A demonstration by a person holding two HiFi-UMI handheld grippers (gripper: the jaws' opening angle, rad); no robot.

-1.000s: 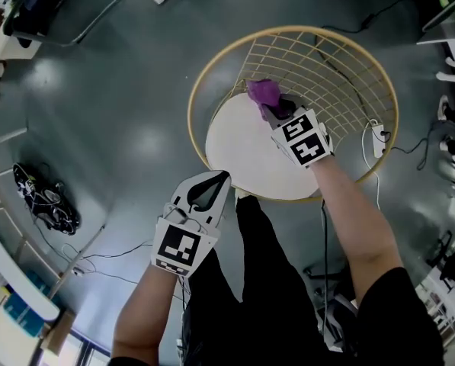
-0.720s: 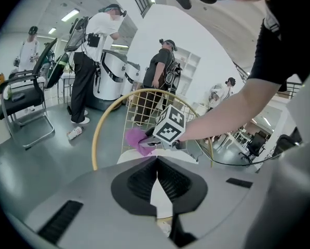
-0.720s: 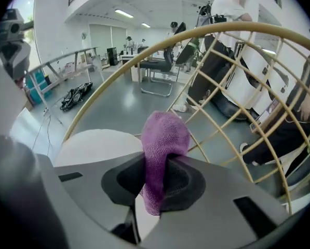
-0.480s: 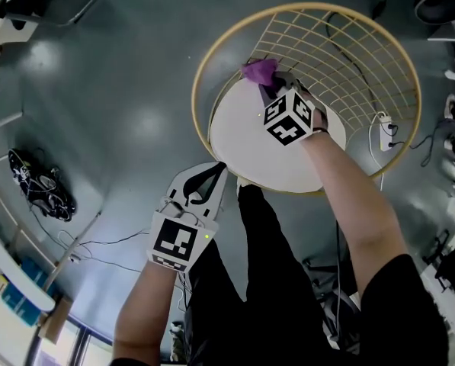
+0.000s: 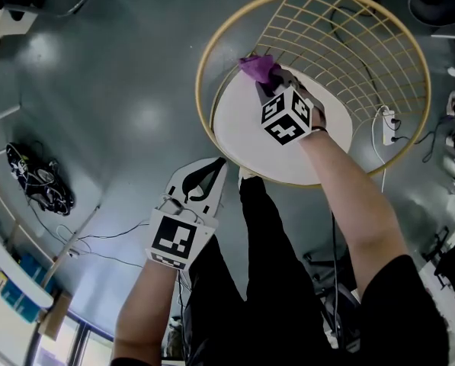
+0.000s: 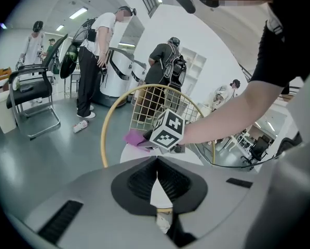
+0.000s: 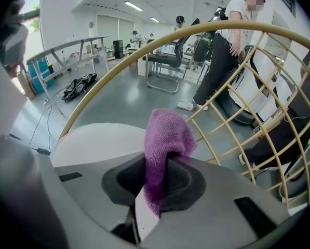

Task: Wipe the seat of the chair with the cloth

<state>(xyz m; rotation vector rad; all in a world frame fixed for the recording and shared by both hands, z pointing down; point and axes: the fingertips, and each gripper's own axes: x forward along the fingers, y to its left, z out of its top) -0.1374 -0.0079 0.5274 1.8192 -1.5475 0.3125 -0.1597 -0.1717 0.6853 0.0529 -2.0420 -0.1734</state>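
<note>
Cloth [image 5: 257, 69] on far edge of seat [image 5: 246, 132] — beside backrest [image 5: 200, 82].

We stand in a large open lab-like workspace: a glossy grey floor [image 5: 128, 120], ceiling strip lights [image 6: 78, 13], a black office chair [image 6: 32, 92], long worktops [image 7: 77, 45], a power strip [image 5: 388, 118] on the floor, and several people [image 6: 97, 40] standing about with gear strapped on.
</note>
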